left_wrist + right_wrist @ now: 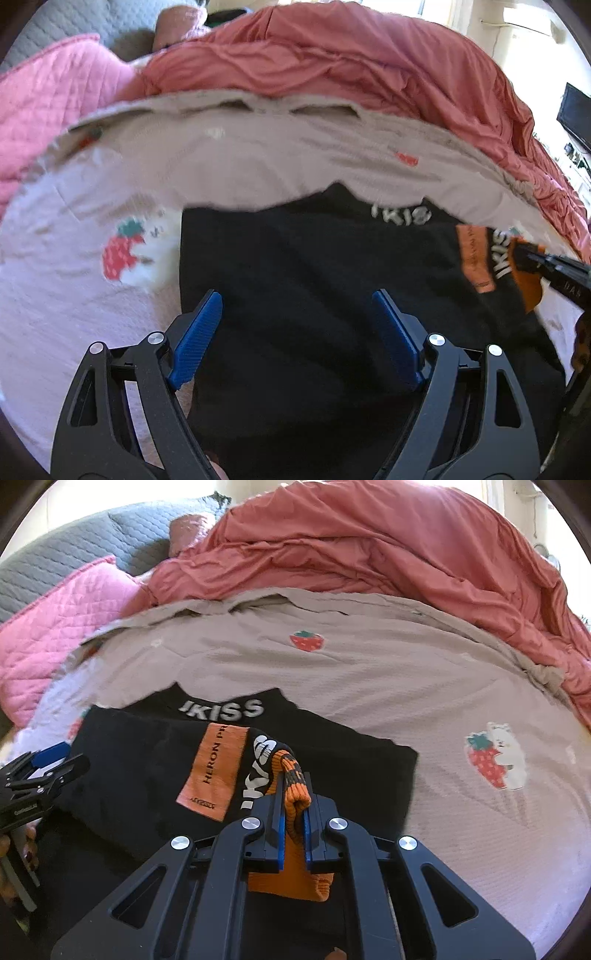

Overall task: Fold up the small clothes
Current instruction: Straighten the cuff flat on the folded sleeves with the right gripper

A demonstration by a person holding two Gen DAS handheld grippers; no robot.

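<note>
right tongs (293,786) pinched the orange cuff (295,797) of the black garment (147,775) spread on the strawberry-print bed cover (369,672), while left tongs (295,306) stood spread above its black cloth.

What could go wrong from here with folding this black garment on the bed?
The right gripper pinches only the orange ribbed cuff of the black garment with the orange patch, so the thin edge might slip out. The left gripper hangs open above the black cloth and holds nothing, so a pull could drag the layers askew across the strawberry-print bedsheet.
</note>
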